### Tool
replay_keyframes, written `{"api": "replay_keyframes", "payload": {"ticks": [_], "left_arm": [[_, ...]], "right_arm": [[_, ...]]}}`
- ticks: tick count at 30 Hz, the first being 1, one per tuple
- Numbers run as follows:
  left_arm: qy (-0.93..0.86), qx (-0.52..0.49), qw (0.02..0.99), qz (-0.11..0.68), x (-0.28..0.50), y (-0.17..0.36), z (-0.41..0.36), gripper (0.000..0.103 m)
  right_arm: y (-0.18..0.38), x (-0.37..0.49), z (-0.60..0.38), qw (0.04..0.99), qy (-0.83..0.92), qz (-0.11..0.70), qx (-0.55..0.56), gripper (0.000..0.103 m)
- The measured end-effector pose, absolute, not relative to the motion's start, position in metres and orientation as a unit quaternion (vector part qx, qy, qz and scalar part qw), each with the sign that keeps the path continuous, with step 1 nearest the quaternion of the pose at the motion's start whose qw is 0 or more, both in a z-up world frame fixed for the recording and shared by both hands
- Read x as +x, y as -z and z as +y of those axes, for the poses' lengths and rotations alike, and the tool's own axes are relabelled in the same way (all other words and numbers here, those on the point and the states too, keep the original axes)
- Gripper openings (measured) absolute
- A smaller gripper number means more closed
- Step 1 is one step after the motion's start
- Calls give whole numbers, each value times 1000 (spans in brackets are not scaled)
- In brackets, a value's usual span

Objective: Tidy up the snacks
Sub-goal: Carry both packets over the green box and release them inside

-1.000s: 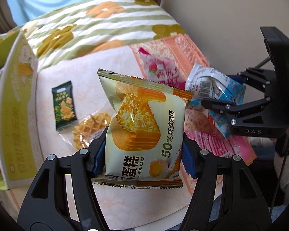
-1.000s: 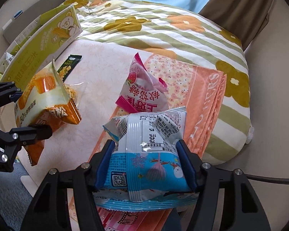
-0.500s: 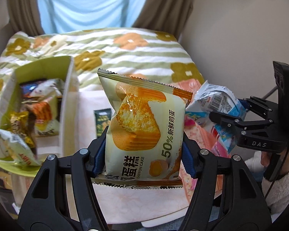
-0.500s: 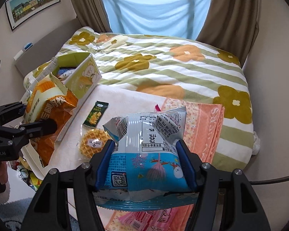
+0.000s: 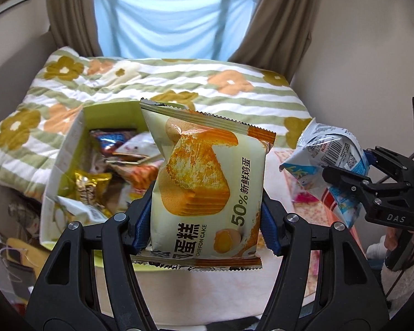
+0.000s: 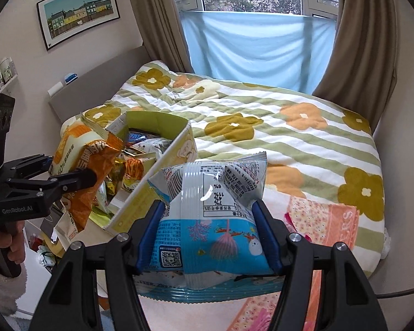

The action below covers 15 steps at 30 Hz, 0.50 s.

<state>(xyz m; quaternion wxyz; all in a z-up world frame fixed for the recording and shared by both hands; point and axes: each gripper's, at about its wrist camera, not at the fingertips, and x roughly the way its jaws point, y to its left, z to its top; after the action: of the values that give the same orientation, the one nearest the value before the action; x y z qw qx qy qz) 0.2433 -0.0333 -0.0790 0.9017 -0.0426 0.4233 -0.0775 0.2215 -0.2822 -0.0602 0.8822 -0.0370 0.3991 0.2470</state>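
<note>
Where print reads "CHIFFON CAKE", "50%" — left gripper (image 5: 204, 220) fingers pinch cake packet (image 5: 207, 184); right gripper (image 6: 208, 237) pinches blue packet (image 6: 209, 220).

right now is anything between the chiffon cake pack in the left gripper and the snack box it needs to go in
Nothing visible blocks it. The chiffon cake pack hangs in the left gripper beside the open box, whose top is uncovered, though already crowded with snacks.

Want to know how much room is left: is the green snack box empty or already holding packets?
Holding packets: the green snack box shows several wrappers inside, open-topped.
</note>
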Motion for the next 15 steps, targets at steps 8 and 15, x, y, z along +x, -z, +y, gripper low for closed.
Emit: {"api": "replay_keyframes", "payload": {"ticks": [8,15], "left_arm": [[78,-50,890,447,288,87,58,61],[94,-66,870,480,334,114,121,61]], "right_arm": [[57,244,-198,883,-252,396,-30,60],[75,266,-135,876,-238,419,-14,60]]}}
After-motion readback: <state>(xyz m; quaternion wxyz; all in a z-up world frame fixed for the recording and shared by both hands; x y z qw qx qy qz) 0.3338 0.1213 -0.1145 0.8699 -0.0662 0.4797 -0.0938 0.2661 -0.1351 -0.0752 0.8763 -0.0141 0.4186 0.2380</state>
